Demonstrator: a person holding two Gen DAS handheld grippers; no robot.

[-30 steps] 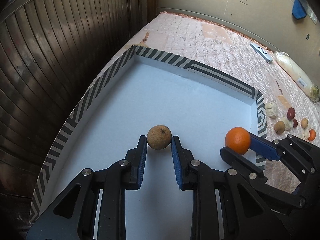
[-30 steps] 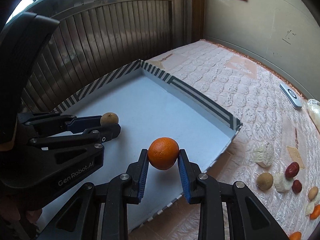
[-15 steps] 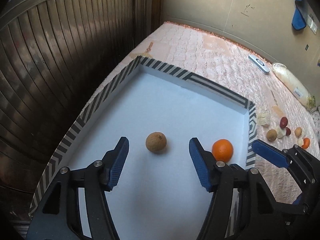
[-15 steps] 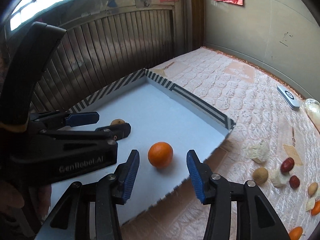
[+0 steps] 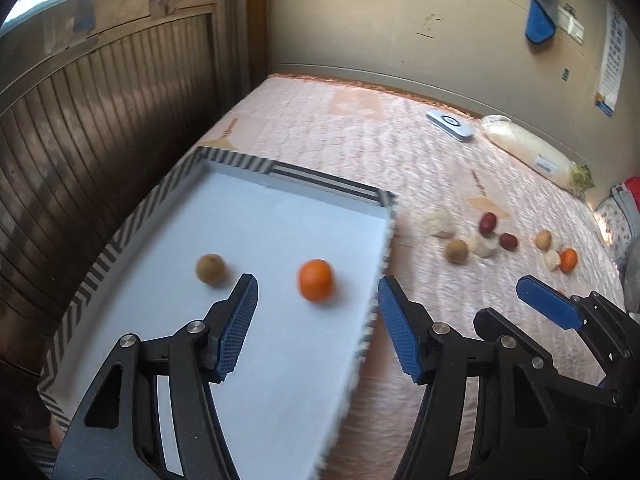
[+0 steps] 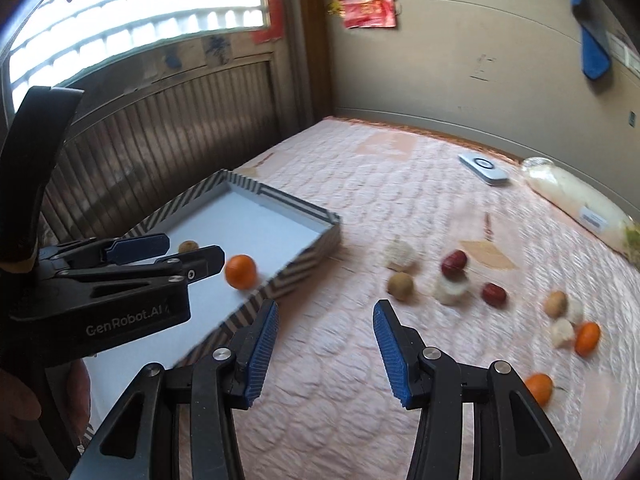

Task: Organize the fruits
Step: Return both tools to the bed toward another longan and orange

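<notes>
A white tray with a striped rim lies on the pink quilt. On its floor rest a brown round fruit and an orange, both free. My left gripper hangs open above the tray; the orange shows through its gap, clear of the pads. My right gripper is open over the quilt just right of the tray, nothing between its fingers. Loose on the quilt lie a brown fruit, red dates, white pieces and small oranges.
A dark wood-panelled wall runs along the tray's left side. A white flat device and a long white bag lie at the far right of the quilt. A person's hand holds the left gripper.
Both grippers opened and let go of their fruits, which now lie in the tray. Both then drew back, rose and swung right; the right one has left the tray.
</notes>
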